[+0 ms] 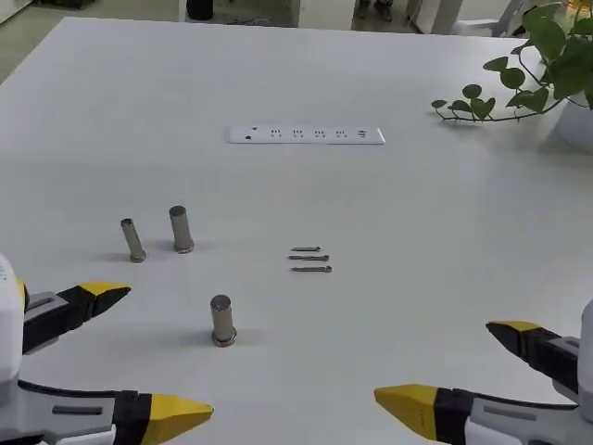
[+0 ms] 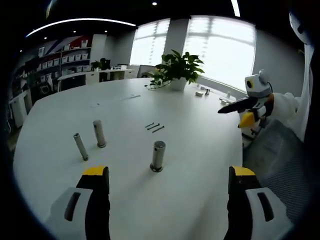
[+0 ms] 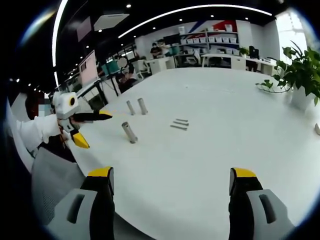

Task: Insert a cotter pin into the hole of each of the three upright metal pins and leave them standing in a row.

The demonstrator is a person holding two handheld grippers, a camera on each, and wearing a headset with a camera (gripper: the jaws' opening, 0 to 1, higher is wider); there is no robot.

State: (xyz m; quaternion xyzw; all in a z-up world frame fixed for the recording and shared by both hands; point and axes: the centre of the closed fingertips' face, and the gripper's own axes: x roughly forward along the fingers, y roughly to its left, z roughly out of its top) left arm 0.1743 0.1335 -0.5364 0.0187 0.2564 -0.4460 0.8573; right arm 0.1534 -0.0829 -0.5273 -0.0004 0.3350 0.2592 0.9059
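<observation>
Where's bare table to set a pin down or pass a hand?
Free: wide patch right of the cotter pins, out to the plant; also the band between power strip and metal pins. Crowded: left side, around the three metal pins and cotter pins.

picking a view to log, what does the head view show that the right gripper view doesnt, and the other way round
Head view, not the other: the white power strip. Right gripper view, not the other: office shelves, desks and ceiling lights in the background. Both: three upright metal pins, three cotter pins lying flat apart from them, the plant, and the left gripper and right gripper, both open and empty.
</observation>
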